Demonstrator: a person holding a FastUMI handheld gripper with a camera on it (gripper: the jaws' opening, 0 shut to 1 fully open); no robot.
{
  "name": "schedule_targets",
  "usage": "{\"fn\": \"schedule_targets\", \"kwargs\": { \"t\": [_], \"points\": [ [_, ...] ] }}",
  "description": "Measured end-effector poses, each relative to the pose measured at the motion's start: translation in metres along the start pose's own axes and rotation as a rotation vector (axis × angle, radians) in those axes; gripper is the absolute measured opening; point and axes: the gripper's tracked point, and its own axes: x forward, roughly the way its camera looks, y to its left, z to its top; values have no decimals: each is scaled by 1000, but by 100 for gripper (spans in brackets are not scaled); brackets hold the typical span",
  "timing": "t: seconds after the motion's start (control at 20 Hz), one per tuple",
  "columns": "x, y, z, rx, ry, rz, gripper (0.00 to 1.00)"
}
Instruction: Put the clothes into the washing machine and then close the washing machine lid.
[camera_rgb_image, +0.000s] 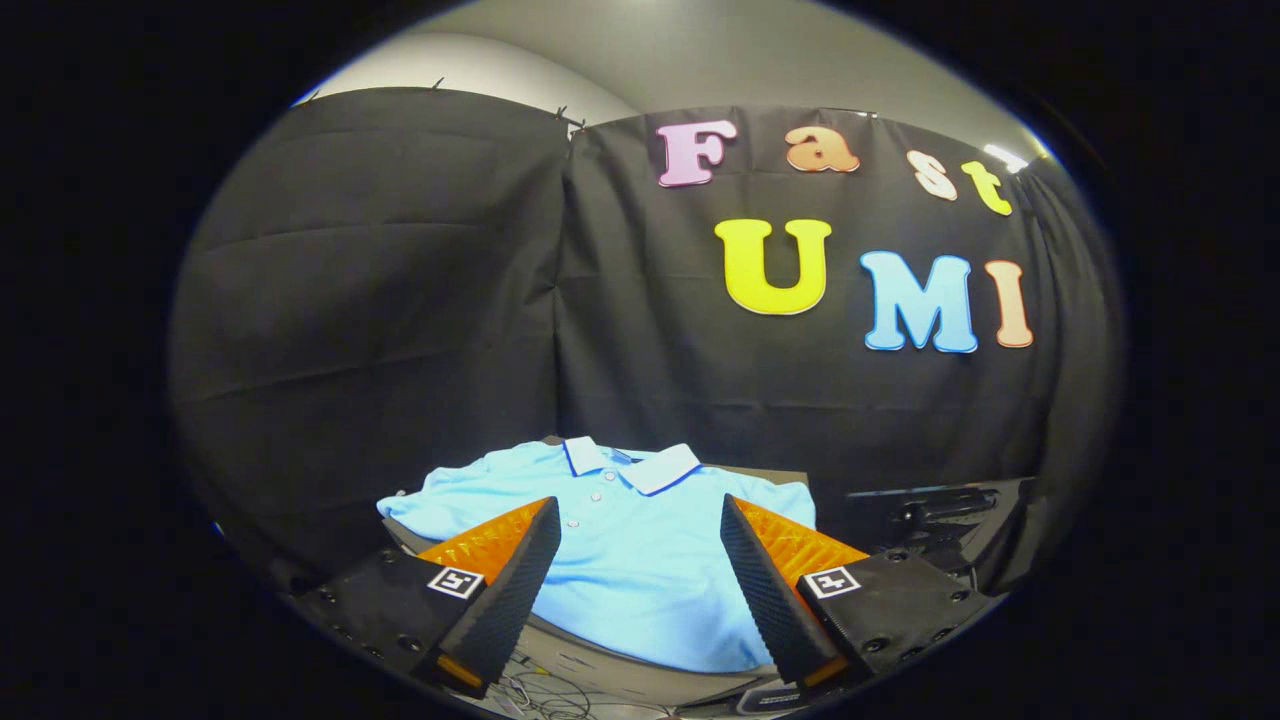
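gripper (638, 520) wide open, over shirt (640, 580)

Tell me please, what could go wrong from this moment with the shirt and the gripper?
1. The light blue polo shirt lies spread flat, and the gripper is open above it, not touching. A pinch on flat cloth may catch only a thin fold, which could slip out.
2. The shirt's hem hangs over the front edge of the grey surface. Once lifted, the loose sleeves might drag or snag.

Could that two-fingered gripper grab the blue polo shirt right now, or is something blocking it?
Probably yes. The gripper is open, its fingers spread wide, and the light blue polo shirt lies flat just ahead, showing between them, with nothing on top of it or in the way.
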Motion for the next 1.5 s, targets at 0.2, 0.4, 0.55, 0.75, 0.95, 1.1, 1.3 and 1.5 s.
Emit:
{"fn": "schedule_targets", "kwargs": {
  "t": [0.2,0.4,0.55,0.75,0.95,1.1,1.3,1.5],
  "points": [
    [31,5,-1,31,61,13,100],
    [61,9,-17,33,178,48,98],
    [78,10,-31,3,260,53,98],
    [99,19,-44,-42,311,61,98],
    [112,25,-64,-69,387,89,98],
    [113,23,-64,-57,415,91,99],
    [112,22,-66,-32,462,113,97],
    [117,31,-67,-12,480,161,66]
  ]
}}
